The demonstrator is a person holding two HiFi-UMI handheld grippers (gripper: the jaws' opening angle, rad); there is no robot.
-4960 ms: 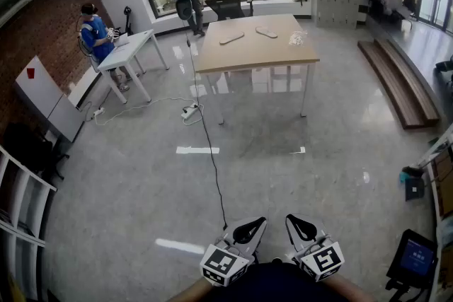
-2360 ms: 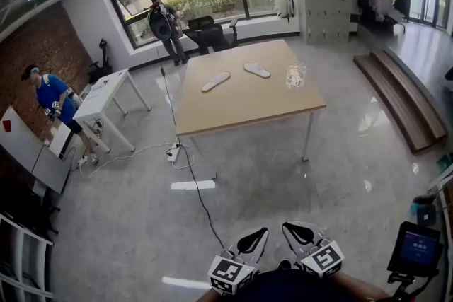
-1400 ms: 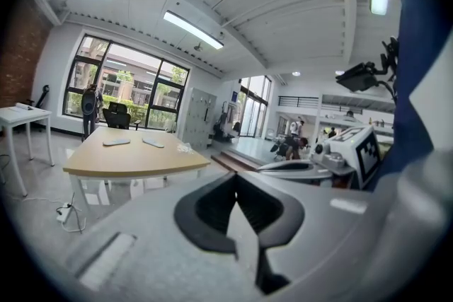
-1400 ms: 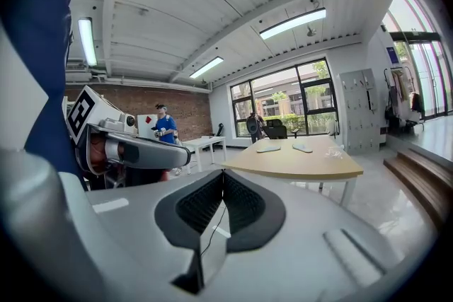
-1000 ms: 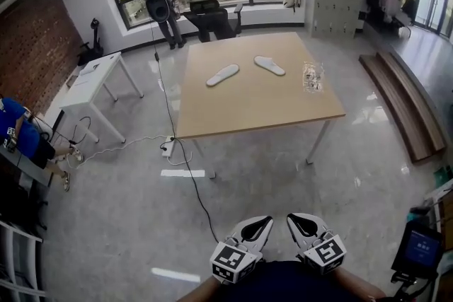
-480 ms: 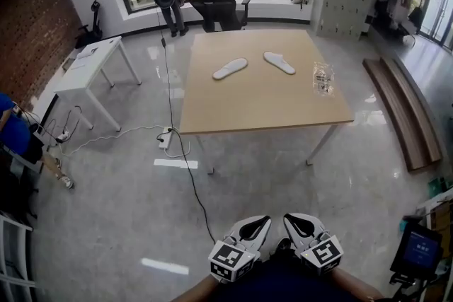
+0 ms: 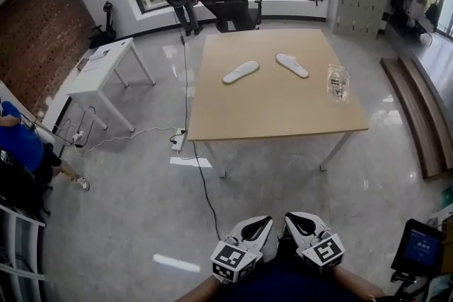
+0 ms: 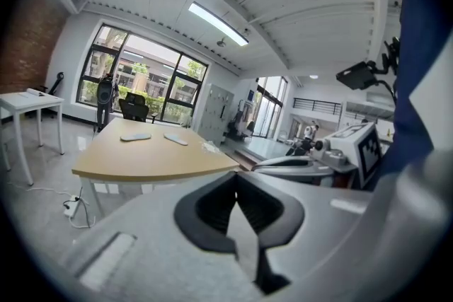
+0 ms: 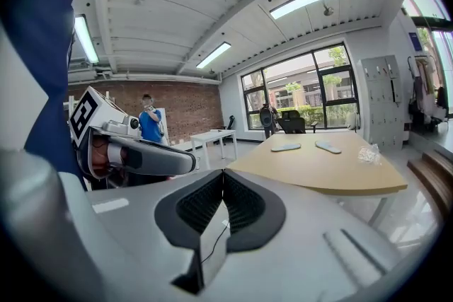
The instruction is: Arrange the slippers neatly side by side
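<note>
Well short of table (image 7: 276, 113), left gripper (image 7: 263, 222) and right gripper (image 7: 290, 220) pinched together, both empty

Two pale slippers (image 7: 241, 71) (image 7: 292, 64) splayed apart on table (image 7: 276, 106)

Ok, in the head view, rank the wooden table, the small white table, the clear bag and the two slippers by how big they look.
1. wooden table
2. white table
3. left slipper, right slipper and clear bag: too alike to rank.

The slippers (image 7: 241, 72) and clear packet (image 7: 338, 83) on the table (image 7: 269, 109) show too small for detail.
</note>
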